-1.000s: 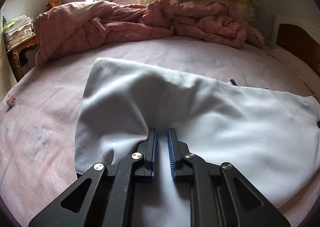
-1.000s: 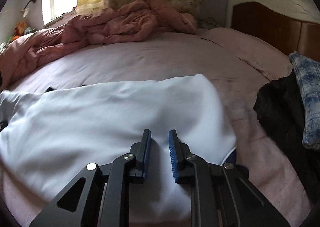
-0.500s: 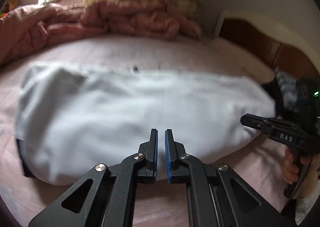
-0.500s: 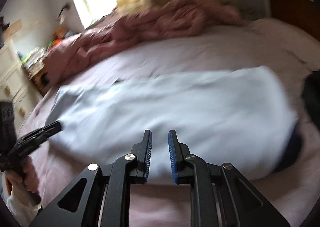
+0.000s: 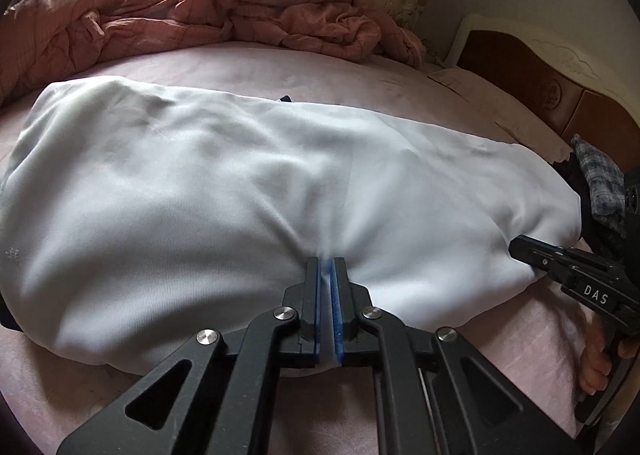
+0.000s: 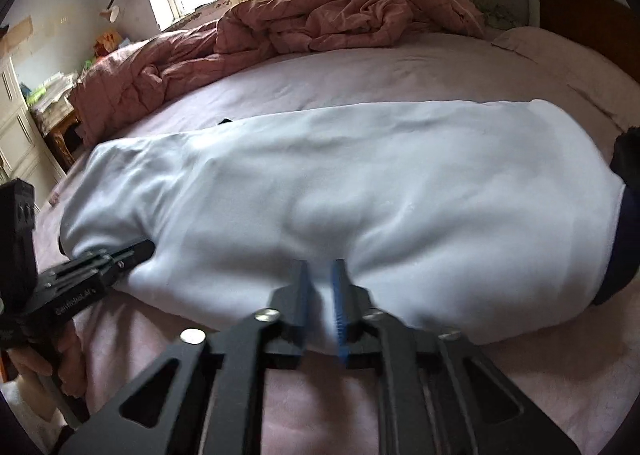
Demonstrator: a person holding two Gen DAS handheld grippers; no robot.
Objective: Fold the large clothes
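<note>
A large white garment (image 5: 248,191) with dark blue trim lies folded in a long band across the pink bed; it also shows in the right wrist view (image 6: 360,191). My left gripper (image 5: 327,267) is shut on the garment's near edge, with white cloth pinched between the blue pads. My right gripper (image 6: 320,275) sits on the near edge further right, its jaws narrowly apart with cloth bunched between them. Each gripper shows in the other's view: the right gripper (image 5: 576,275) at the garment's right end, the left gripper (image 6: 100,271) at its left end.
A crumpled pink quilt (image 5: 224,19) lies along the far side of the bed under the window. A wooden headboard (image 5: 532,71) stands at the right. Dark clothes and a blue plaid cloth (image 5: 600,183) lie by the garment's right end. A cluttered side table (image 6: 52,111) stands at the left.
Both grippers let go, pulled back and swung inward, then came down on the garment's near edge. The left gripper has closed on the cloth.
</note>
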